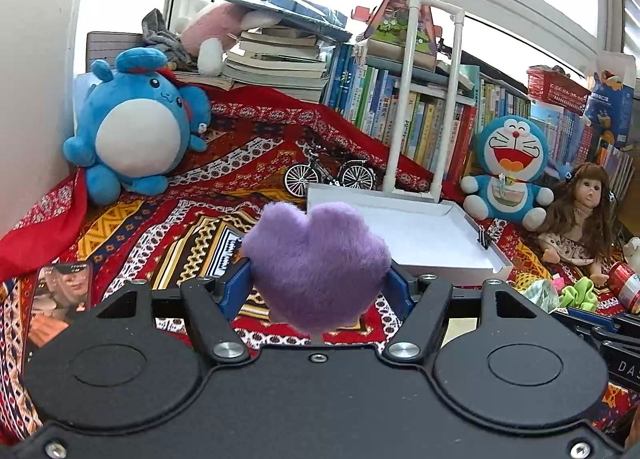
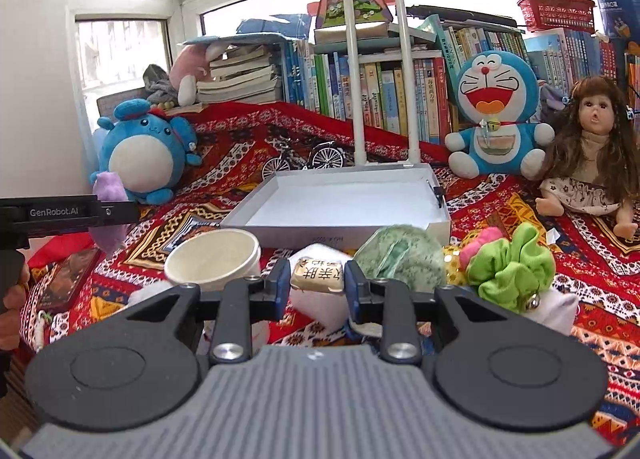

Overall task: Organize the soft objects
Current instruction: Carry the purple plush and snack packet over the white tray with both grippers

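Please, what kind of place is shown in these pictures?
Probably a child's room or home study corner. A window ledge holds a row of upright colourful books, a blue-and-white cat plush toy and a long-haired brown-haired doll sit on a red patterned cloth.
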The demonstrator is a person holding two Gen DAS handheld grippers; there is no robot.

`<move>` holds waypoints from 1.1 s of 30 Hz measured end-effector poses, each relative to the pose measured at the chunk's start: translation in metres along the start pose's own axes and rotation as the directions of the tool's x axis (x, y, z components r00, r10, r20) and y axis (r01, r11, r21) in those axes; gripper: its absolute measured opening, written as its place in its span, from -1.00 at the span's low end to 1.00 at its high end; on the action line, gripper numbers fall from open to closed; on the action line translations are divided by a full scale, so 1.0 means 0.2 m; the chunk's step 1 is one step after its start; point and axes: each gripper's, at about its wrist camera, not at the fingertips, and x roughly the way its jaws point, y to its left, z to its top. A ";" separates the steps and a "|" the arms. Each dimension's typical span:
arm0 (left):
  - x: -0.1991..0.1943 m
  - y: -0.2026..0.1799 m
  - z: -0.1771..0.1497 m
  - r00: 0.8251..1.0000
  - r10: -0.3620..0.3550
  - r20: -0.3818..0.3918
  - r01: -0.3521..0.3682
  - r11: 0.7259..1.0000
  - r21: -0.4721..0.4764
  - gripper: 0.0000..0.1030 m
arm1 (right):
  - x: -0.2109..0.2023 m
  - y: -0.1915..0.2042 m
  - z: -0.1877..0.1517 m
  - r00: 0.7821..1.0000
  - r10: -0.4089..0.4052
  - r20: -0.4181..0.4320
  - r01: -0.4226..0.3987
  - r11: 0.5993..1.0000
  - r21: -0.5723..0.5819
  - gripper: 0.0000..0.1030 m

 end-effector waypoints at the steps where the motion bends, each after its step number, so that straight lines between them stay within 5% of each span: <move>1: 0.01 0.00 0.01 1.000 -0.004 -0.003 0.004 1.000 0.000 0.28 | 0.01 -0.01 0.01 1.000 -0.002 0.003 0.002 1.000 -0.003 -0.33; 19: 0.27 -0.09 0.36 0.992 -0.098 -0.077 0.097 0.995 -0.012 0.28 | 0.21 -0.14 0.32 0.999 0.037 -0.013 -0.037 0.999 0.024 -0.33; 33: 0.85 -0.25 0.47 0.925 -0.170 -0.339 0.178 0.984 -0.008 0.28 | 0.67 -0.30 0.53 0.978 -0.003 -0.208 0.014 0.999 0.052 -0.32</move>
